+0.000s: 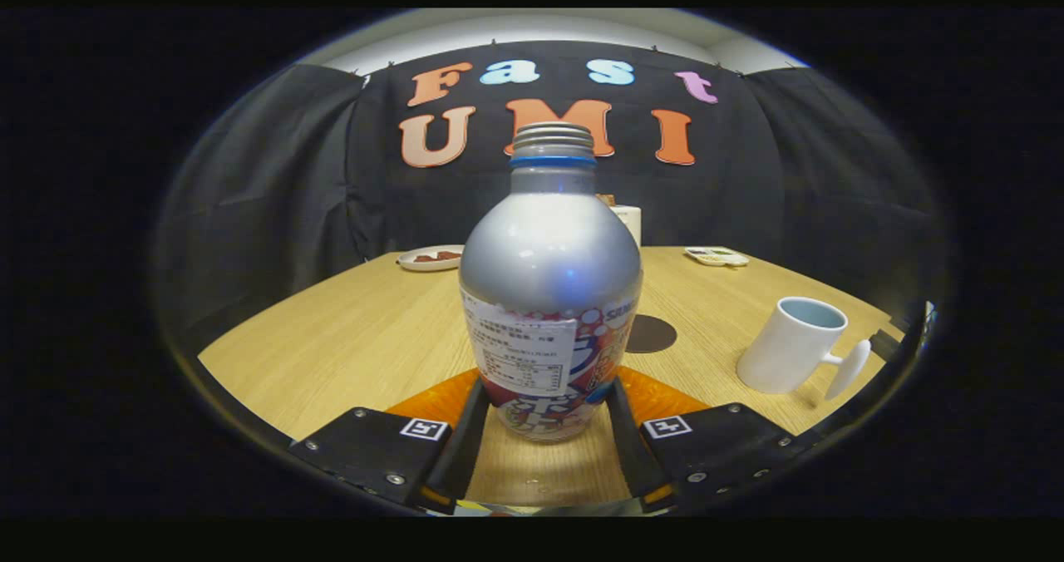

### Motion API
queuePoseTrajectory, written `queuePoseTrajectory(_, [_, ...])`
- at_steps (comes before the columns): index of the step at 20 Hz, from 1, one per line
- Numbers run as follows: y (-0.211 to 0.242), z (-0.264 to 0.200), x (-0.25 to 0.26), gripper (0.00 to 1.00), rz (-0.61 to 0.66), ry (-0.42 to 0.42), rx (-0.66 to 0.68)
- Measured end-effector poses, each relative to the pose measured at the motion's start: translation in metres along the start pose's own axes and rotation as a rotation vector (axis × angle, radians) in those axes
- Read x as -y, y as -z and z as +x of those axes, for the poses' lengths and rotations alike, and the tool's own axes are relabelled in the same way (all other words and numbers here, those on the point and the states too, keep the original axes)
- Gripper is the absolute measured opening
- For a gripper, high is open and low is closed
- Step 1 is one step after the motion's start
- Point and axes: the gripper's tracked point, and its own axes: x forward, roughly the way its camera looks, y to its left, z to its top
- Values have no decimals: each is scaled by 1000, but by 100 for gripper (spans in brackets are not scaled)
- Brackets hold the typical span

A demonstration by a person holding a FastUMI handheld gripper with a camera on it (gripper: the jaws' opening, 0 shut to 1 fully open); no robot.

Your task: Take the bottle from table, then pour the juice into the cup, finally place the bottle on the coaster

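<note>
Fingers (544,412) clamped both sides of upright aluminium bottle (550,288), its cap off, on desk (349,337). Round dark coaster (652,334) just behind; white mug (794,346) well apart, rightward.

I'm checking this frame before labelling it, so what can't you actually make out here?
- Whether the gripper presses the bottle: contact is not clear.
- Juice level: the bottle's wall is opaque.
- The pale container behind the bottle: mostly hidden by it.
- The far plate and tray: contents too small.
- Inside the cup: bottom hidden by its rim.
</note>
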Motion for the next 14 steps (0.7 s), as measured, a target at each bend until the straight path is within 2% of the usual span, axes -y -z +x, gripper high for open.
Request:
queuePoseTrajectory(9, [-60, -26, -2, 71, 368, -142, 123])
queuePoseTrajectory(14, [-81, -26, 0, 70, 565, -172, 147])
